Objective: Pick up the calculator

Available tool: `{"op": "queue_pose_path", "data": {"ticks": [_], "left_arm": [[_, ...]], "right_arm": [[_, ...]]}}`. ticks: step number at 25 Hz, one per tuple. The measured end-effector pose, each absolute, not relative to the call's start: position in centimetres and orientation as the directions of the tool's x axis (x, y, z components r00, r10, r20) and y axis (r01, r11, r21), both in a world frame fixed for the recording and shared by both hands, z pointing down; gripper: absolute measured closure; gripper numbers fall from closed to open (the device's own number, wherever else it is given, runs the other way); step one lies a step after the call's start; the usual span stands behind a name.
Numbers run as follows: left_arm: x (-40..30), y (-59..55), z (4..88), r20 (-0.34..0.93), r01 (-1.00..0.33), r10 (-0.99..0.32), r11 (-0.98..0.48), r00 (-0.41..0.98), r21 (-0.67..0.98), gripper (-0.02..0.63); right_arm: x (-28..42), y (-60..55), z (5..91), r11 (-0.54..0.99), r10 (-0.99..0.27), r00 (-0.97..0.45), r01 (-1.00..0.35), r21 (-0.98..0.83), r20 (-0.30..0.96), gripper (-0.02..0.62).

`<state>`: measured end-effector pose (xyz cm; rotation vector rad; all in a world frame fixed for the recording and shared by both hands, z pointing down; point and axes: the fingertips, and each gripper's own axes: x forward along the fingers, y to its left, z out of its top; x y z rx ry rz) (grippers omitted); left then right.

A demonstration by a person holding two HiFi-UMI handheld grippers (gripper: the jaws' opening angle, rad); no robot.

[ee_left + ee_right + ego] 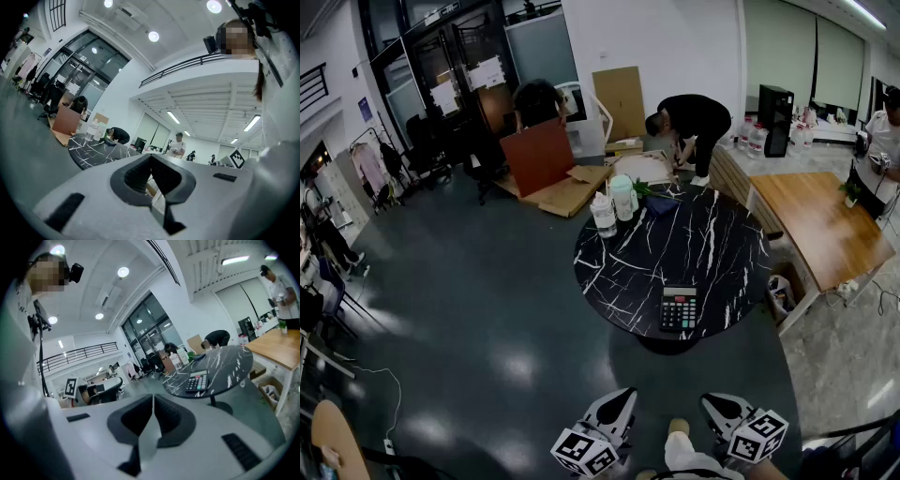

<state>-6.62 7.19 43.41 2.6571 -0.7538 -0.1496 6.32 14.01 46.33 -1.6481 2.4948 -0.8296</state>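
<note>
Two clear bottles [603, 214] are seen upright at the far left edge of a round black surface [712, 246] veined with white, and flattened cardboard [567, 194] lies on the floor behind them. Low in the head view, the left gripper [617, 408] is held level above the dark floor, short of the surface and well apart from everything on it. In the left gripper view its jaws are seen brought together with nothing between them, and the surface [93, 150] shows far off to the left.

Further right, the calculator [679, 308] lies flat on the surface near its near edge, untouched, with its display at the far end and its coloured keys facing up. The right gripper [724, 411] is held just right of the person's leg, tilted slightly downward, also well short of the surface. Its jaws are closed on nothing. In the right gripper view the calculator [197, 381] is seen beyond the jaws and to their right, on the surface [229, 363]. At the far right a wooden surface [816, 225] stands beside the round one.
</note>
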Motion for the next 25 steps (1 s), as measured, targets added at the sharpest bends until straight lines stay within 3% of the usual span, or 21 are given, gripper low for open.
{"op": "queue_pose_path", "data": {"ticks": [6,19,25], "left_arm": [[-1.1,0.4,41.7,-0.070,-0.496,-0.551,-0.793,0.831,0.355,0.600],[4.6,-4.5,45.7,0.028,-0.532,-0.565,-0.757,0.824,0.379,0.600],[4.2,-9.2,47.4,0.042,-0.576,-0.607,-0.726,0.793,0.375,0.600]], "right_arm": [[10.2,6.7,45.2,0.360,-0.852,-0.472,-0.842,-0.403,0.225,0.584],[15.2,-1.6,49.4,0.366,-0.802,-0.507,-0.835,-0.410,0.316,0.581],[17.7,-8.3,52.3,0.348,-0.766,-0.507,-0.844,-0.408,0.395,0.472]]}}
